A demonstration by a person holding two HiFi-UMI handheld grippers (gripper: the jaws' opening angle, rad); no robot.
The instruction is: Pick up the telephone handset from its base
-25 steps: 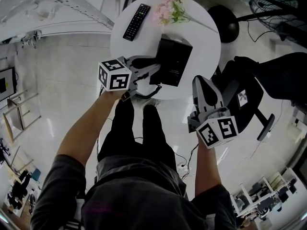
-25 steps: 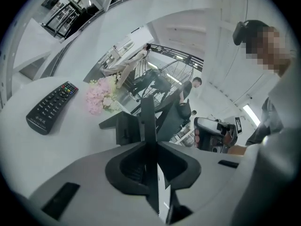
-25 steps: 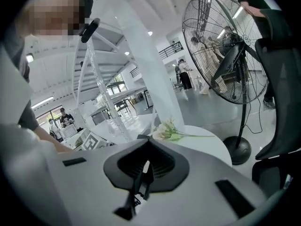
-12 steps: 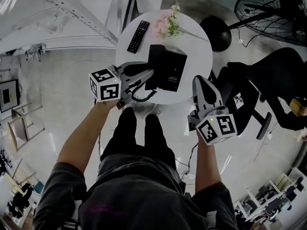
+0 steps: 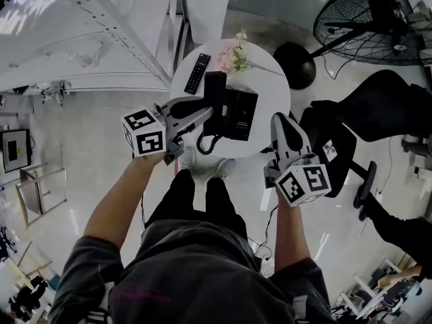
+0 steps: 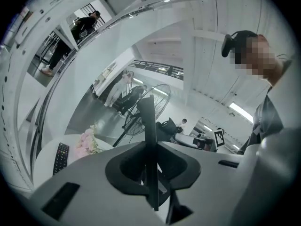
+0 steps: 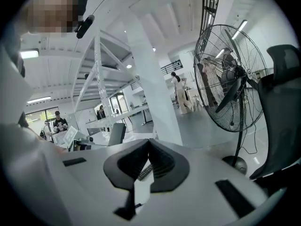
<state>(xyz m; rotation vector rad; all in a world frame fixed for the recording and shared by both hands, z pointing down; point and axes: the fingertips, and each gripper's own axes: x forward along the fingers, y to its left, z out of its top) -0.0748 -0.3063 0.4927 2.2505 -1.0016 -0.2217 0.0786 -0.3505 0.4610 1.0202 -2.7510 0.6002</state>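
Gripping the black handset (image 5: pixel 214 86), my left tool (image 5: pixel 202 111) held it up over its base (image 5: pixel 241 115) on the round white surface (image 5: pixel 270 86). My right tool (image 5: pixel 280 121) was closed and empty, beside the surface.

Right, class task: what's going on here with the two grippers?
A person stands over a round table with a gripper in each hand. The left gripper is clamped on the black telephone handset, held off its base with the cord hanging. The right gripper is shut, empty, beside the table.
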